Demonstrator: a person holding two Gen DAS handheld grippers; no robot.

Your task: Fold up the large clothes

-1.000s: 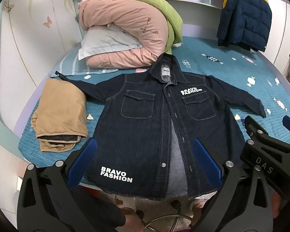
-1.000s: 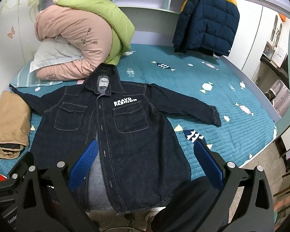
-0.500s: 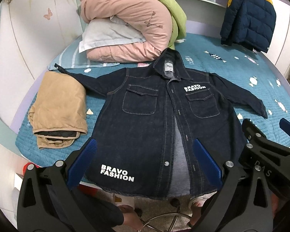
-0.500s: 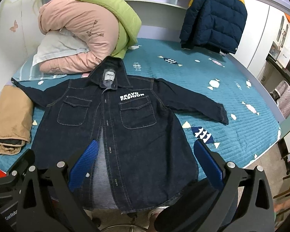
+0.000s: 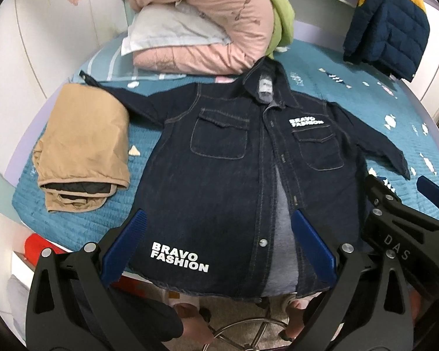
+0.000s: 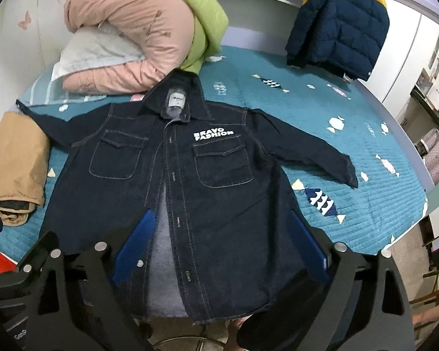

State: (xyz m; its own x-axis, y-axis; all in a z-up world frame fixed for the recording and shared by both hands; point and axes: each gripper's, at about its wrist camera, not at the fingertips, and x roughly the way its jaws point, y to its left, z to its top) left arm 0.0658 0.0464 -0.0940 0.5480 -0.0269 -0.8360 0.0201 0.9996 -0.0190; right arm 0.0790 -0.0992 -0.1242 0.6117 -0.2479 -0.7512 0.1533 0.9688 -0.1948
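A dark denim jacket [image 5: 225, 181] with white "BRAVO FASHION" print lies face up and spread flat on the teal bed, sleeves out, front partly unbuttoned over a grey lining. It also shows in the right wrist view [image 6: 219, 193]. My left gripper [image 5: 216, 245] is open and empty, hovering above the jacket's lower left hem. My right gripper [image 6: 222, 248] is open and empty above the lower right hem. The right gripper's body [image 5: 406, 234] shows at the right of the left wrist view.
A folded tan garment [image 5: 82, 146] lies left of the jacket. Rolled pink and green bedding [image 5: 202, 26] with a pillow sits at the head of the bed [image 6: 380, 175]. A navy and yellow puffer jacket [image 6: 339, 20] hangs at the back right. A stool base [image 5: 245, 330] stands below.
Both grippers have moved forward and lower toward the jacket's hem, so the jacket looks larger. Both stay open and empty.
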